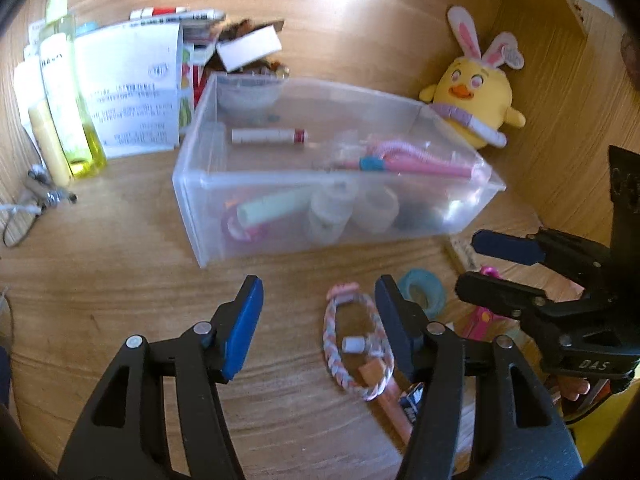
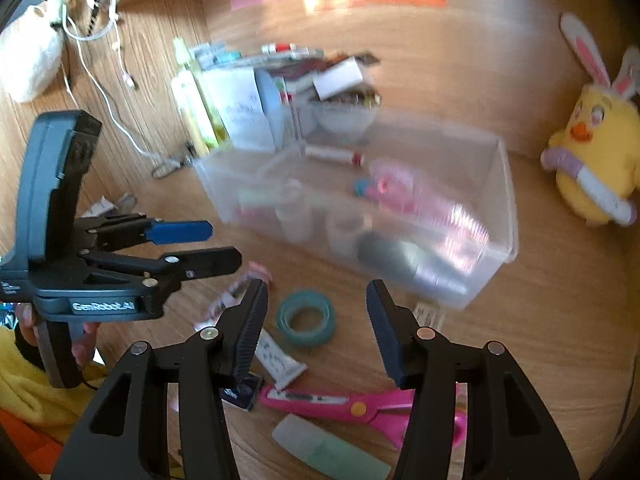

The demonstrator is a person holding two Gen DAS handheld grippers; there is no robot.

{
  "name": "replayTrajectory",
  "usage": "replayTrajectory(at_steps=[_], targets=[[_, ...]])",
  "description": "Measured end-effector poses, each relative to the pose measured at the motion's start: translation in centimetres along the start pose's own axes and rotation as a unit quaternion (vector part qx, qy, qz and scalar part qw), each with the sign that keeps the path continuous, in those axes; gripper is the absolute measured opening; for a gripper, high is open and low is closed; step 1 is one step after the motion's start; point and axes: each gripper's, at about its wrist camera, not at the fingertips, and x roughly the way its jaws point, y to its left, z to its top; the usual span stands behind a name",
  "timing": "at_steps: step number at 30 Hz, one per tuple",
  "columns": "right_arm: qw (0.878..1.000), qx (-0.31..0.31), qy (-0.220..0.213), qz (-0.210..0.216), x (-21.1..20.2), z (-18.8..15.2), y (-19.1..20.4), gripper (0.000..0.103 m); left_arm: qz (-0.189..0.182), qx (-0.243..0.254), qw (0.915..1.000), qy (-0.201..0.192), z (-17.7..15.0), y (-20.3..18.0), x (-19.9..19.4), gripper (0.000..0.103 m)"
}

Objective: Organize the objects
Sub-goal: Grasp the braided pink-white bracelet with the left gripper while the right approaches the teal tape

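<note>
A clear plastic box (image 1: 224, 200) (image 2: 500, 208) sits on the wooden desk and holds pens, a lip balm, small jars and a pink coil. My left gripper (image 1: 320, 312) is open and empty above the desk in front of the box, with a braided pastel bracelet (image 1: 360, 344) just inside its right finger. My right gripper (image 2: 316, 320) is open and empty, hovering over a teal tape roll (image 2: 306, 318) (image 1: 422, 290). Pink scissors (image 2: 340, 404), a small white tube (image 2: 276, 360) and a pale green case (image 2: 332, 452) lie below it. Each gripper shows in the other's view: the right one (image 1: 480, 264), the left one (image 2: 224, 246).
Bottles (image 1: 68, 96), a printed sheet (image 1: 128, 88) and stacked boxes (image 1: 248, 46) stand behind the box. A yellow chick plush with bunny ears (image 1: 476, 92) (image 2: 592, 160) sits at the right by the shelf wall. A white cable (image 2: 100, 80) hangs on the left wall.
</note>
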Motion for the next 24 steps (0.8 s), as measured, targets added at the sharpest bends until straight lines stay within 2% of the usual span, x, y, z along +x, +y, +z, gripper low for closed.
replayTrajectory(at_steps=[3, 10, 13, 18, 24], targets=[[1.000, 0.007, 0.022, 0.009, 1.4, -0.4, -0.2, 0.048, -0.003, -0.003, 0.9999, 0.010, -0.4, 0.0, 0.5, 0.058], [0.999, -0.009, 0.039, 0.014, 2.9, -1.0, 0.7, 0.047, -0.004, 0.010, 0.9999, 0.013, -0.5, -0.8, 1.2, 0.058], [0.999, -0.013, 0.046, 0.013, 3.3, -1.0, 0.6, 0.036, -0.007, 0.013, 0.9997, 0.020, -0.5, -1.2, 1.8, 0.058], [0.999, -0.015, 0.036, 0.007, 2.5, -1.1, 0.0, 0.036, -0.013, 0.023, 0.9992, 0.031, -0.4, -1.8, 2.7, 0.058], [1.000, -0.002, 0.018, -0.005, 1.2, -1.2, -1.2, 0.036, -0.002, 0.036, 0.9986, 0.039, -0.3, -2.4, 3.6, 0.057]])
